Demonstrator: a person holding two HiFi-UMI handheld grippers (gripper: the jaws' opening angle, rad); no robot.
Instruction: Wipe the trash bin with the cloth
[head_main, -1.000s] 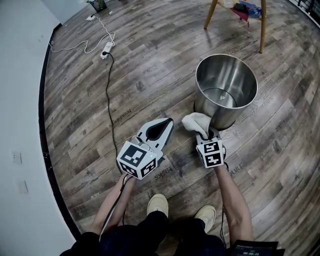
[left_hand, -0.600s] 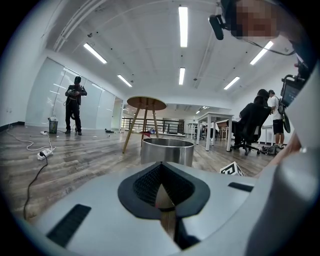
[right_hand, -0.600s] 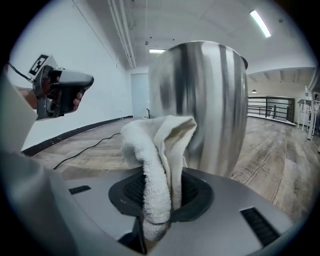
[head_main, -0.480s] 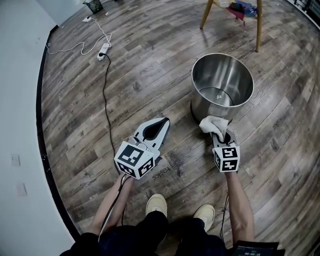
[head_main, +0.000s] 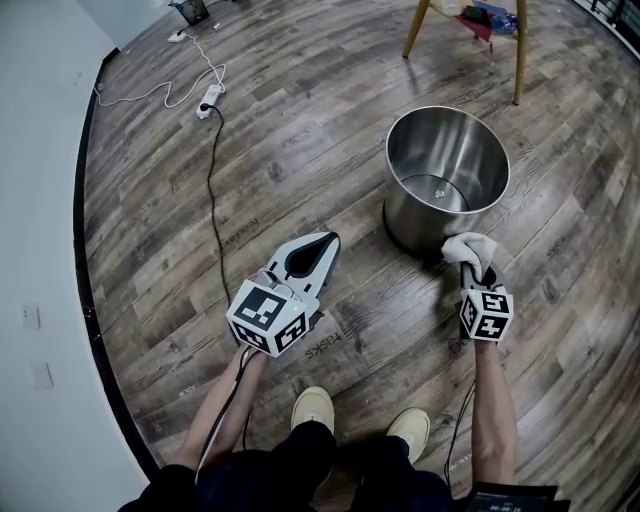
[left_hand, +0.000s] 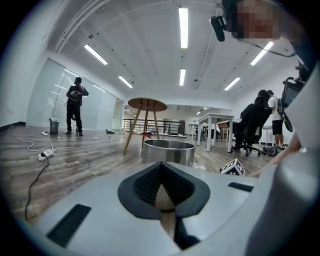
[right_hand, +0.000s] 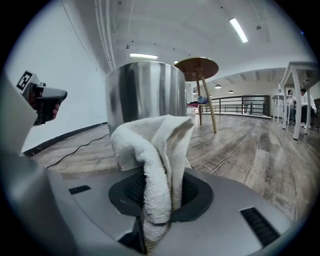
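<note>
Beside the trash bin (head_main: 408, 212), right gripper (head_main: 471, 263) pinches the cloth (head_main: 468, 245); left gripper (head_main: 328, 241) jaws meet.

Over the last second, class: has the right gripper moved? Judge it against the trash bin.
Yes. The right gripper, shut on the cloth, has swept rightward across the trash bin's near wall, from its left side to its right.
</note>
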